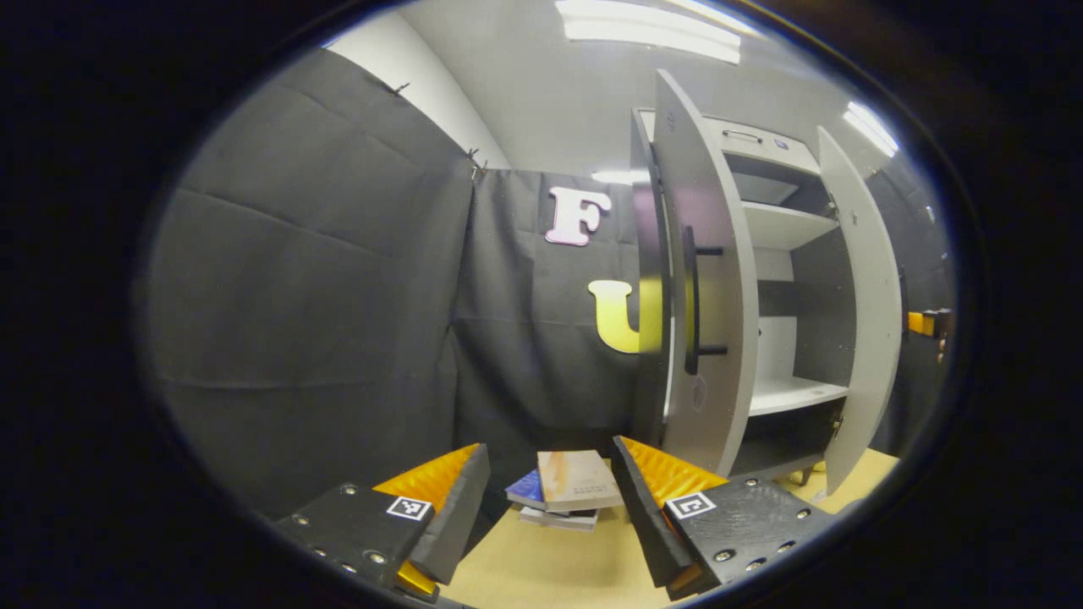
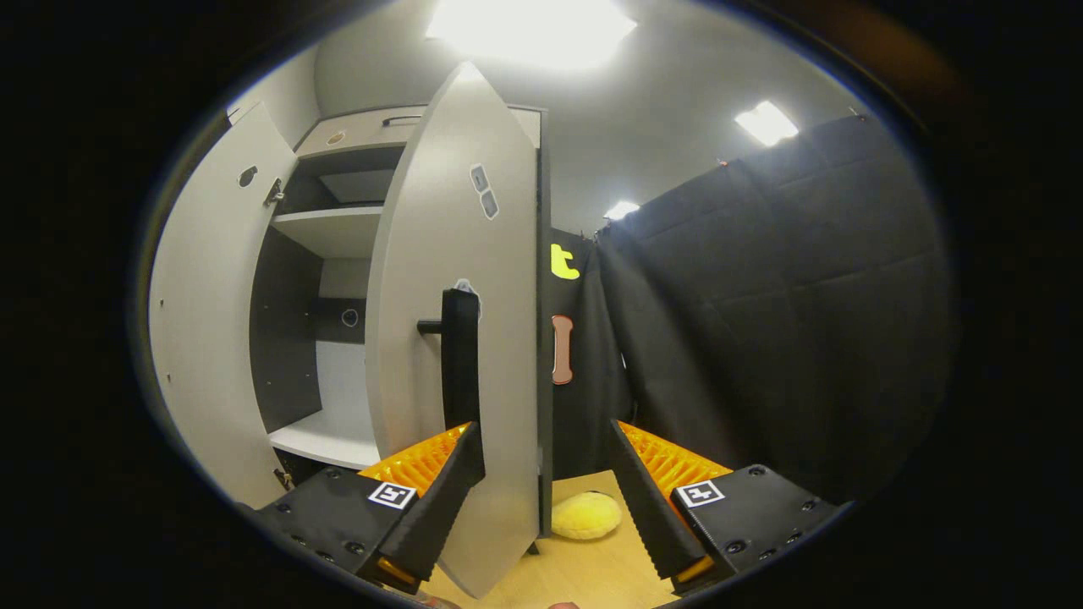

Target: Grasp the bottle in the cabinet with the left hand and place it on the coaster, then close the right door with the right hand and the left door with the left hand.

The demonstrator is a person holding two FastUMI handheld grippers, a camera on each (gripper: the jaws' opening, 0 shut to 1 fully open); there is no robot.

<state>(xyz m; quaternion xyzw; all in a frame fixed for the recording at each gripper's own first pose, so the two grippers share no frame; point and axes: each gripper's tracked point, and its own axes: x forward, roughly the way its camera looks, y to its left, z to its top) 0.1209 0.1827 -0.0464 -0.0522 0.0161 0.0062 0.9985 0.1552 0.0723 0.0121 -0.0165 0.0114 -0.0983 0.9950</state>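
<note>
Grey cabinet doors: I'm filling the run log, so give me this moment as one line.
grey cabinet doors: left, right both open | shelves: no bottle seen | left hand-held gripper: open | right hand-held gripper: open, straddling right door edge

Right hand-held gripper (image 2: 546,469) open w/ edge of cabinet's right door (image 2: 461,338) between fingers, yellow sponge (image 2: 585,514) behind.

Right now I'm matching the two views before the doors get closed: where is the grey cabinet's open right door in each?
Left gripper view: the grey cabinet's right door stands at the far right, past the shelves.
Right gripper view: right door at centre, its black bar handle just above the left finger.
Shared landmark: the white lower shelf inside the cabinet.
</note>
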